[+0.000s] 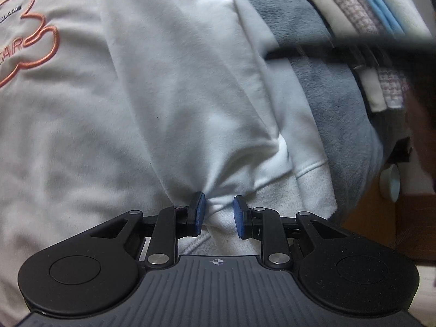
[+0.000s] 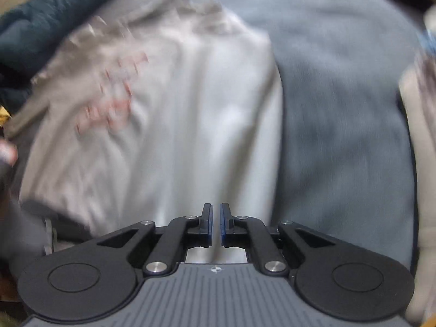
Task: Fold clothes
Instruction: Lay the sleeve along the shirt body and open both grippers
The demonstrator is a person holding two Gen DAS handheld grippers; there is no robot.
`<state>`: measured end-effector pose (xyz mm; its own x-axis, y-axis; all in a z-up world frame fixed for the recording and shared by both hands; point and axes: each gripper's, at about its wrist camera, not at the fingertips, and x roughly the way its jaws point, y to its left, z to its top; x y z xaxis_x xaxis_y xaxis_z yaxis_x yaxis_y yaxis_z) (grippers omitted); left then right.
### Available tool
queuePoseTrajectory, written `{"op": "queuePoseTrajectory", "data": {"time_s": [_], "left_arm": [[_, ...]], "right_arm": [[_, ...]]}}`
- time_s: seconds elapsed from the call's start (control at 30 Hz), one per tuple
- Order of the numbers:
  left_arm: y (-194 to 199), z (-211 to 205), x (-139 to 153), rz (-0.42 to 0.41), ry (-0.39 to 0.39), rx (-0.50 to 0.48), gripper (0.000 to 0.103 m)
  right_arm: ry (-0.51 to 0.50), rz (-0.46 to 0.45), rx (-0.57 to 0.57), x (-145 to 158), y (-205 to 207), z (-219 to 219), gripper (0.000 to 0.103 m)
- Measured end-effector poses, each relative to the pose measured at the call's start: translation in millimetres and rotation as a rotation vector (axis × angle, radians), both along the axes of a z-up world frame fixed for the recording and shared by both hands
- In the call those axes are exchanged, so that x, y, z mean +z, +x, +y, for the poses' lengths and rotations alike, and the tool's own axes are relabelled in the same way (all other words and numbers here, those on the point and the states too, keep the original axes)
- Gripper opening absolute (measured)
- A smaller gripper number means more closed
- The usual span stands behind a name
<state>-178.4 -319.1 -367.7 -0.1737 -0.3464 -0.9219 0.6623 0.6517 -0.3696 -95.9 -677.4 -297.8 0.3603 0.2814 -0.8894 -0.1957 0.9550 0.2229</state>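
A white sweatshirt (image 1: 141,87) with an orange outline print (image 1: 32,43) lies spread on a grey blanket (image 1: 335,114). My left gripper (image 1: 218,212) is shut on a bunched fold of the sweatshirt near its ribbed hem, the cloth puckering between the blue pads (image 1: 201,209). In the blurred right wrist view the same sweatshirt (image 2: 169,125) lies ahead with its print (image 2: 111,100) at the left. My right gripper (image 2: 215,223) hovers over the sweatshirt's near edge, its jaws almost together with only a thin gap and nothing visible between them.
A stack of folded clothes (image 1: 362,8) sits at the far right on the blanket. A dark strap or bar (image 1: 340,49) crosses in front of it. A dark teal blanket (image 2: 41,19) lies beyond the sweatshirt. A small white cup (image 1: 391,182) sits below the bed edge.
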Motion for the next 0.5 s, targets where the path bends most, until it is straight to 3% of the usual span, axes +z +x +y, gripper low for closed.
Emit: {"op": "queuePoseTrajectory", "data": {"time_s": [0.07, 0.1, 0.13, 0.2, 0.27, 0.4, 0.5], "left_arm": [[-3, 1, 1, 0.000, 0.009, 0.007, 0.023], [-3, 2, 1, 0.001, 0.013, 0.011, 0.024], [-3, 2, 0, 0.006, 0.015, 0.018, 0.024], [1, 3, -1, 0.027, 0.018, 0.042, 0.024], [6, 3, 0, 0.057, 0.017, 0.082, 0.024], [22, 11, 7, 0.121, -0.016, 0.216, 0.026], [39, 18, 6, 0.158, -0.037, 0.328, 0.028]], "right_arm": [[-0.007, -0.059, 0.043, -13, 21, 7, 0.006], [-0.023, -0.051, 0.054, -26, 29, 9, 0.006], [-0.035, -0.042, 0.062, -38, 37, 9, 0.000], [-0.002, -0.019, 0.050, -50, 47, -1, 0.000], [0.025, -0.001, 0.060, -39, 53, -4, 0.000], [0.058, -0.106, 0.063, -8, 72, -9, 0.004], [0.056, -0.173, 0.058, -17, 106, -3, 0.006]]}}
